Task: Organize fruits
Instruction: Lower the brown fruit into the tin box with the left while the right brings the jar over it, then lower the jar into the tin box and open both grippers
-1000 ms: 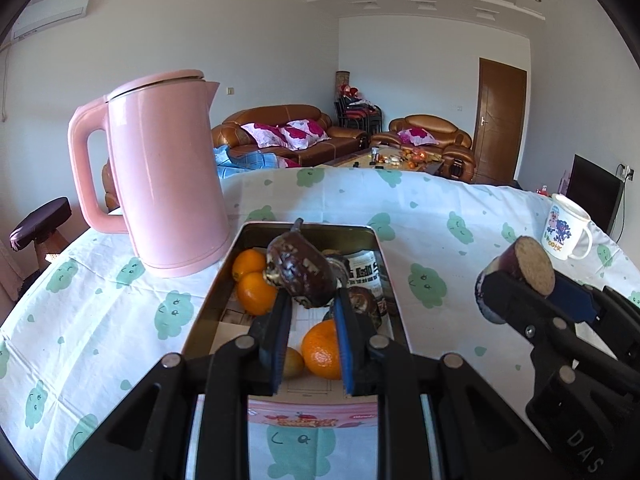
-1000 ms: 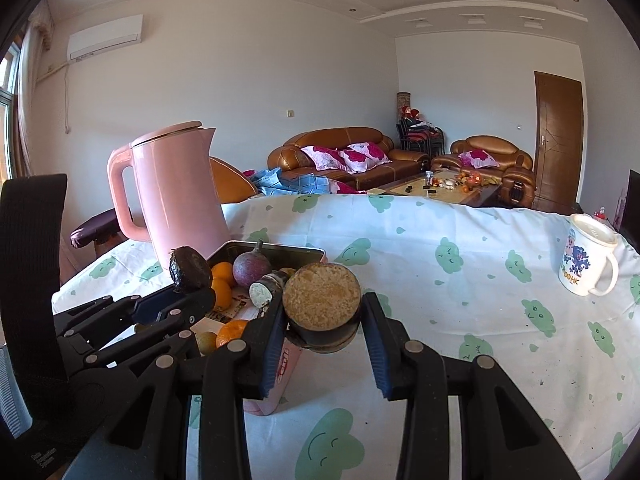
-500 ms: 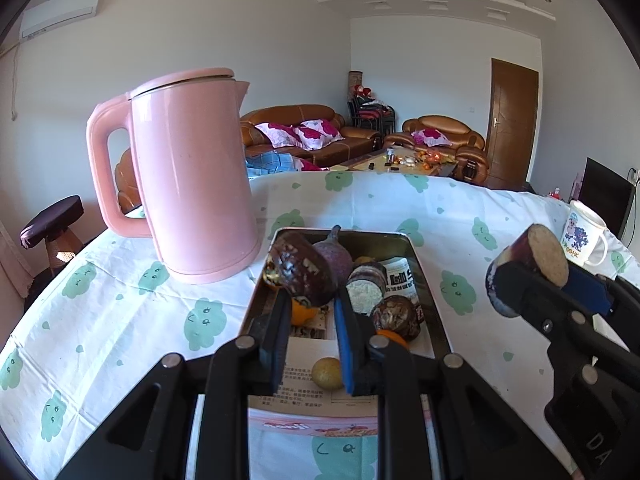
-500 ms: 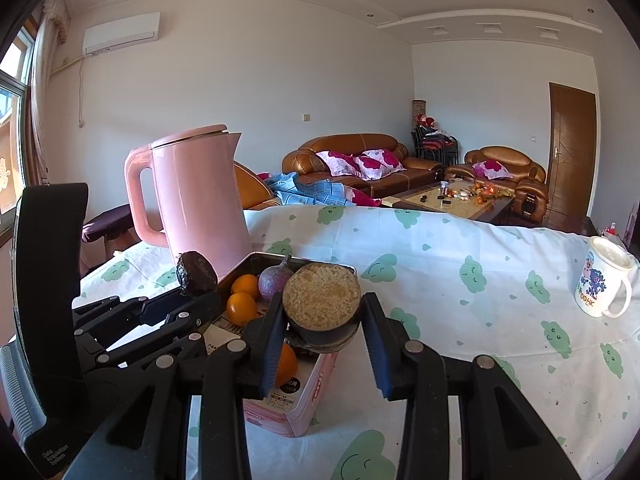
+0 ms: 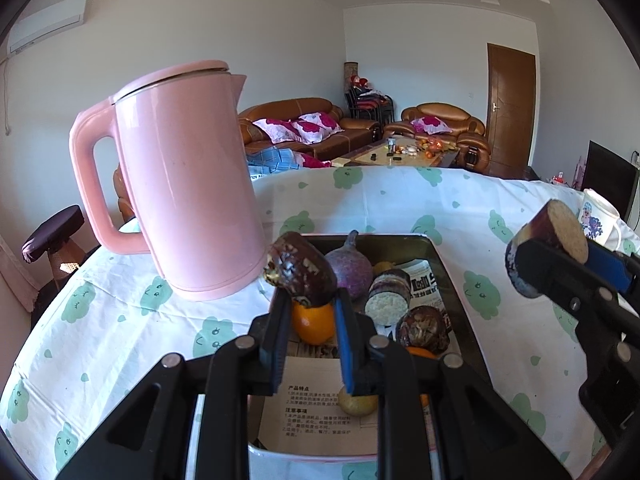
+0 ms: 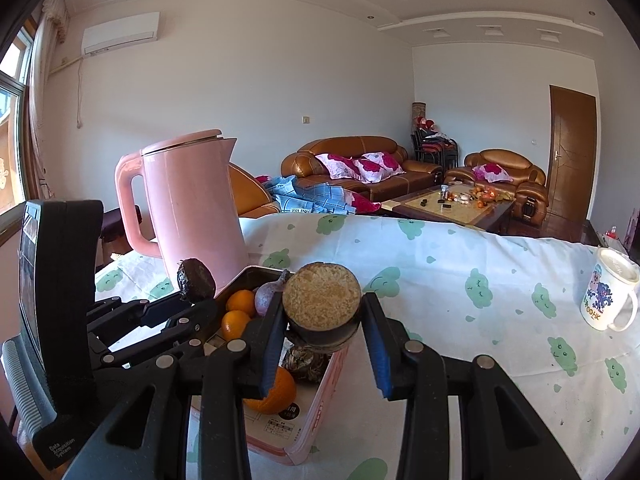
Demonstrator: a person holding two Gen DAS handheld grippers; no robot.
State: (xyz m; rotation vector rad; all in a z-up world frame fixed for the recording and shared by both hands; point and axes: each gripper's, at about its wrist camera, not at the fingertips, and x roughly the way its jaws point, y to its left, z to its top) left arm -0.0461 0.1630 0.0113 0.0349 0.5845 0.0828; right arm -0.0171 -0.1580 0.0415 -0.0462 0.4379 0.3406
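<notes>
Left wrist: left tool [image 5: 308, 312] clenches a wrinkled fruit [image 5: 300, 274], right tool [image 6: 322, 328] a cut half [image 6: 322, 306]; lowering into the box [image 5: 452, 300] beneath comes next

The left tongs [image 5: 308, 304] point forward and somewhat down, their blue-padded jaws drawn close together and clamped on a dark wrinkled fruit [image 5: 302, 274] at the tips. The right tongs [image 6: 322, 320] sit just to the right at a similar downward tilt, jaws set wider and pressed on either side of a cut fruit half [image 6: 322, 306], its pale grainy face towards the camera.
</notes>
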